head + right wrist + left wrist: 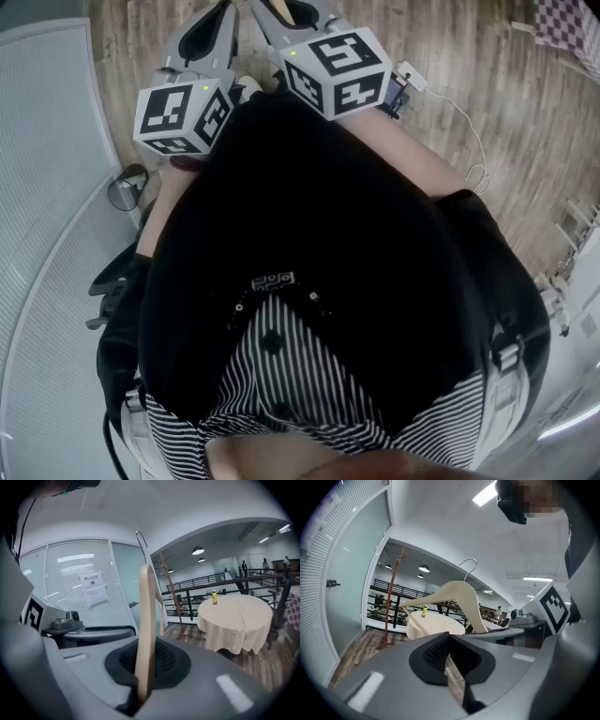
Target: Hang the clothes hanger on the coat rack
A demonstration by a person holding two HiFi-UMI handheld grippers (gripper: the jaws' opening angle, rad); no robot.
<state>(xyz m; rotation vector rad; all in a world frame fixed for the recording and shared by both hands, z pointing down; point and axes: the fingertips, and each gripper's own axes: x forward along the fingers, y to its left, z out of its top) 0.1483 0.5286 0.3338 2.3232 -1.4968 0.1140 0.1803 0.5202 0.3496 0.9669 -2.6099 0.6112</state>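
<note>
Closest to the head camera is the person's own black jacket [328, 262]. The two marker cubes [183, 114] ride just ahead of it, side by side, so both tools are carried close to the body. On the left, the left hand-held gripper [452, 656] has its jaws only a narrow slit apart, with bare floor showing through and nothing between them. It looks to be free as a spare hand for steadying. Just beside it to the right, the right hand-held gripper [145, 672] is clamped tight on the clothes hanger [146, 620], gripping the lower end of one wooden arm. That hold sets the hanger upright with its metal hook [140, 538] at the top, well clear of the jaws. I judge that is the point: the hook is left free to drop over a branch. Beyond the hanger in the right gripper view, from left to right, come the glass wall [65, 573] with blinds, then the coat rack [172, 592] standing on the wooden floor [262, 667] near that wall. Last is a round counter [236, 620] under a checked cloth, with a yellow bottle [214, 597] on it. The rack is well apart from the hanger, so hanging has not begun and the approach comes first.
</note>
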